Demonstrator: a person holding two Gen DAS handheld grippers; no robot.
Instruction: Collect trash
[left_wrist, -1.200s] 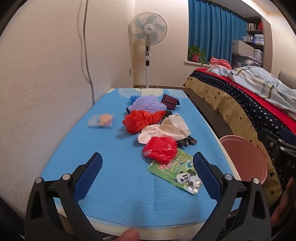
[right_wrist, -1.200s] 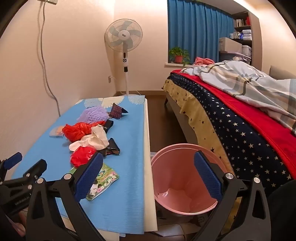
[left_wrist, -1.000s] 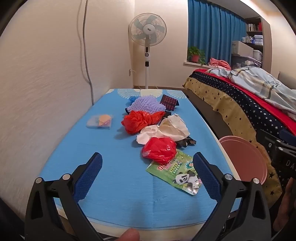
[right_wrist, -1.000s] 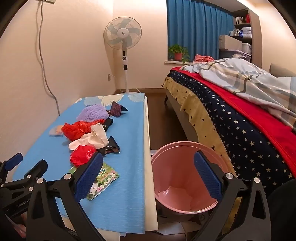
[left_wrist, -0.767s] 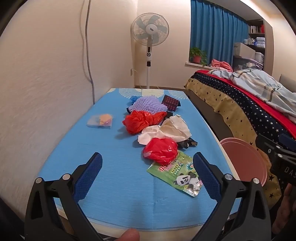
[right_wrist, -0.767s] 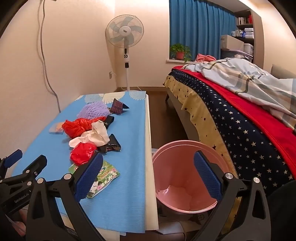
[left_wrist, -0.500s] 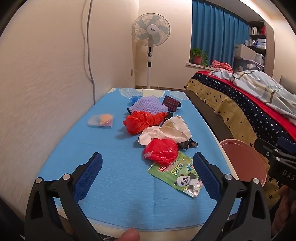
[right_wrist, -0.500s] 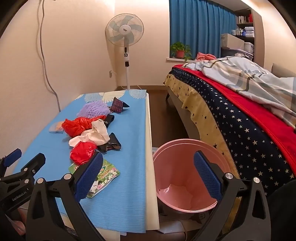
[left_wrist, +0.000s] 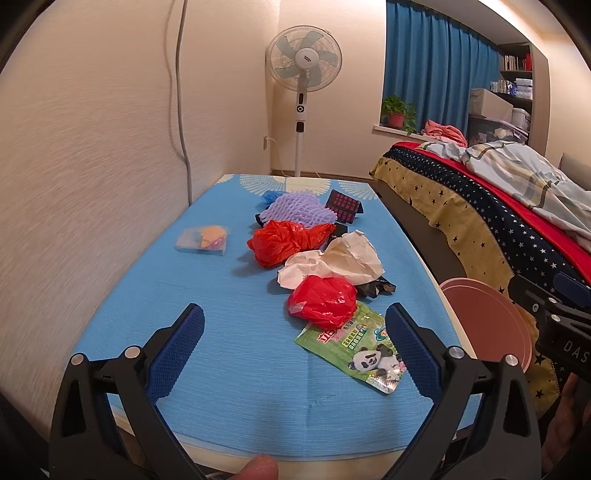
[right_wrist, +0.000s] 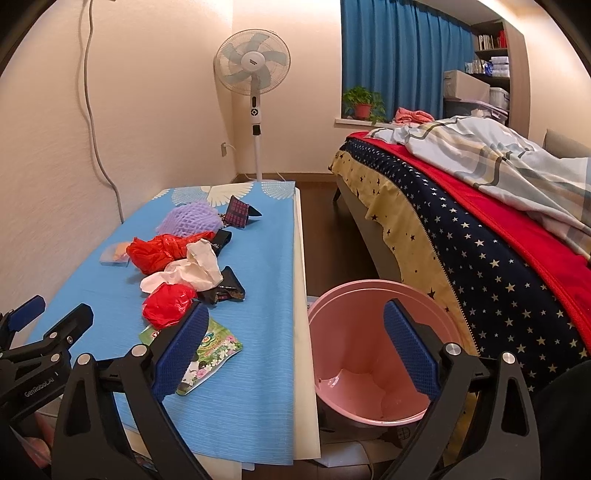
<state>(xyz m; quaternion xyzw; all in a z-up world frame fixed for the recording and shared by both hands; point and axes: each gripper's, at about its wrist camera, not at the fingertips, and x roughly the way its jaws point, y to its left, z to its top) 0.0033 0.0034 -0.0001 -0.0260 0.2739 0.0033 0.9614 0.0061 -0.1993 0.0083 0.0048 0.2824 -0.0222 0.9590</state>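
Both cameras have drifted only slightly since a second ago, and the trash lies exactly where it lay; neither gripper has closed on anything.

Along the left, the wall runs right against the blue-covered table (left_wrist: 155, 295), leaving no gap on that side. A clear packet with an orange item (left_wrist: 202, 239) sits alone nearest the wall, with bare cloth all round it. Further right the main line of trash runs away from the camera: purple foam net (left_wrist: 295, 209), orange-red plastic bag (left_wrist: 284, 242), crumpled white paper (left_wrist: 336, 260), red plastic wad (left_wrist: 321, 301) and the green panda wrapper (left_wrist: 354, 345), each touching or overlapping the next. The wrapper is nearest the table's front edge.

The left gripper (left_wrist: 293, 343) hangs over the near end of the table, jaws spread wide and empty, with open cloth between them. The right gripper (right_wrist: 295, 349) is likewise wide open and empty, straddling the table's right edge: one pad over the wrapper, the other over the pink bin (right_wrist: 369, 295).

The bin stands on the floor just beside the table's right edge, mouth open, between table and bed (right_wrist: 480, 236).
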